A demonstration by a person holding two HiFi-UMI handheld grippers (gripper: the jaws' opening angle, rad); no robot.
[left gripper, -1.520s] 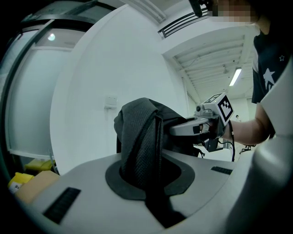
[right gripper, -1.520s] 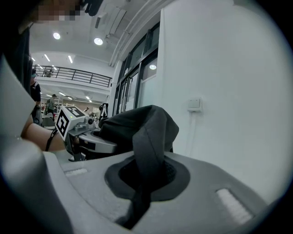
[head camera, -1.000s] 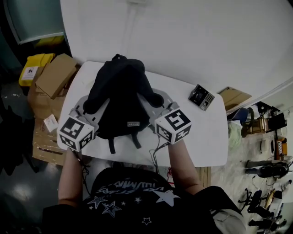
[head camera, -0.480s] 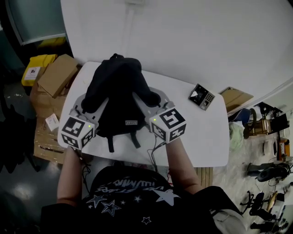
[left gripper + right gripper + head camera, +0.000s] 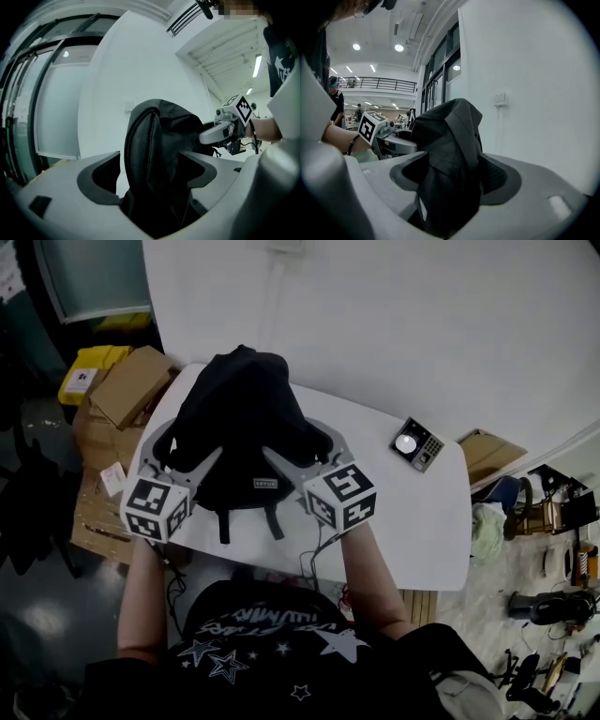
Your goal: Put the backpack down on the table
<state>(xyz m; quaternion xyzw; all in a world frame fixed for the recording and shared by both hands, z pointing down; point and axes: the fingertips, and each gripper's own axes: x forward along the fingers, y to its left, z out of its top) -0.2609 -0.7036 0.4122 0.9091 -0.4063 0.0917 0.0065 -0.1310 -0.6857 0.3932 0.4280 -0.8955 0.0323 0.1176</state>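
Observation:
A black backpack (image 5: 239,423) stands on the white table (image 5: 412,512), slumped towards me, its straps hanging over the near edge. My left gripper (image 5: 183,451) is at its left side and its jaws are opening. A padded shoulder strap (image 5: 147,150) stands between them, with a gap at the left pad. My right gripper (image 5: 305,448) is at the right side, jaws also opening, with a fold of the black fabric (image 5: 450,145) loose between them. Each gripper shows in the other's view: the right gripper (image 5: 229,127) and the left gripper (image 5: 379,133).
A small grey keypad device (image 5: 413,444) lies on the table to the right of the backpack. Cardboard boxes (image 5: 131,385) and a yellow bin (image 5: 89,371) stand on the floor at the left. A white wall (image 5: 394,324) runs behind the table. Cables (image 5: 314,554) hang at the near edge.
Both grippers' jaws have spread wide, letting go of the backpack's straps. The right gripper has shifted slightly left and down. The backpack stays on the table.

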